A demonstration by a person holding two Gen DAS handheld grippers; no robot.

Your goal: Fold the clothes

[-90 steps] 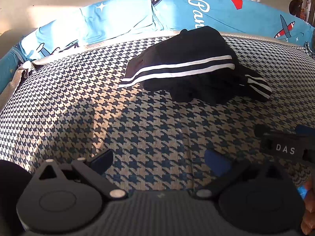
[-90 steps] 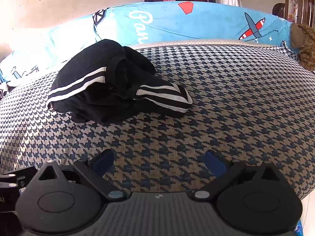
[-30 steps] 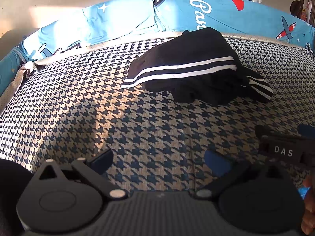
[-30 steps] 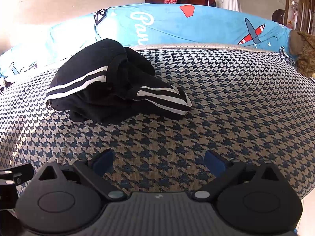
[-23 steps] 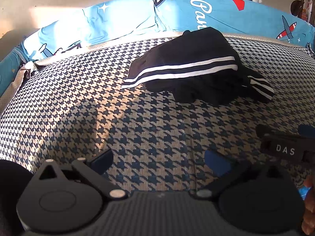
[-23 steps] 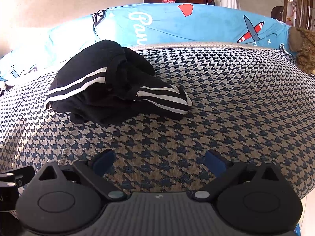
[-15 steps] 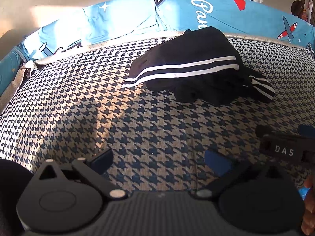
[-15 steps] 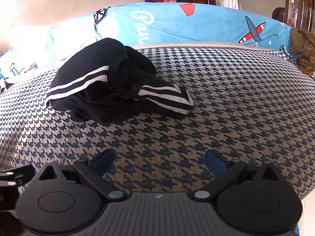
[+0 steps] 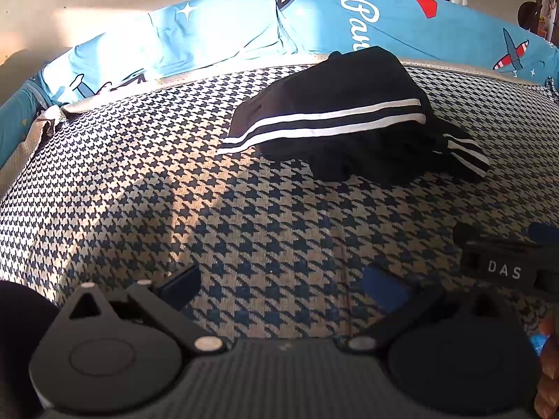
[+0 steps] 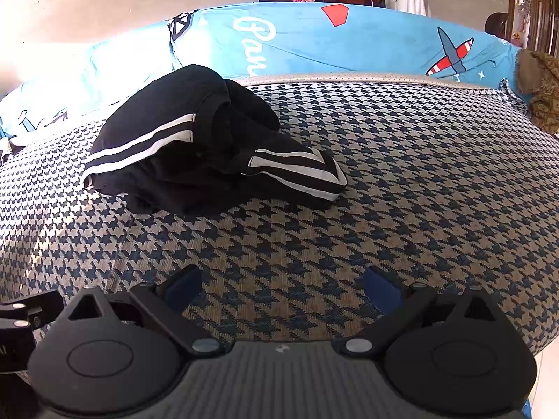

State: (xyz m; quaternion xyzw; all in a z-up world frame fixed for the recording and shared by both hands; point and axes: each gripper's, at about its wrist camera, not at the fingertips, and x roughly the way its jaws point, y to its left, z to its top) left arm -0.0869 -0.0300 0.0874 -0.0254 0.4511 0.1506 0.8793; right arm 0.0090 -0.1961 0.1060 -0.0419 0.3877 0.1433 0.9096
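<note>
While both the left gripper (image 9: pixel 279 284) and right gripper (image 10: pixel 283 284) hover with jaws apart and empty, I judge the crumpled black striped garment (image 10: pixel 209 139) on the far bed (image 10: pixel 419 174) soft, limp; pinch its striped hem.

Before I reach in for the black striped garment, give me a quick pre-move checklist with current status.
1. Left claw open and empty: ok.
2. Right claw open and empty: ok.
3. Black striped garment in view of both cameras, lying bunched on the houndstooth surface: ok.
4. Garment laid flat for folding: not ok, it is crumpled with layers overlapping.
5. Path from both claws to the garment free of other things: ok, only bare houndstooth fabric between.
6. Which part is waistband or leg hem: cannot tell from the heap.
</note>
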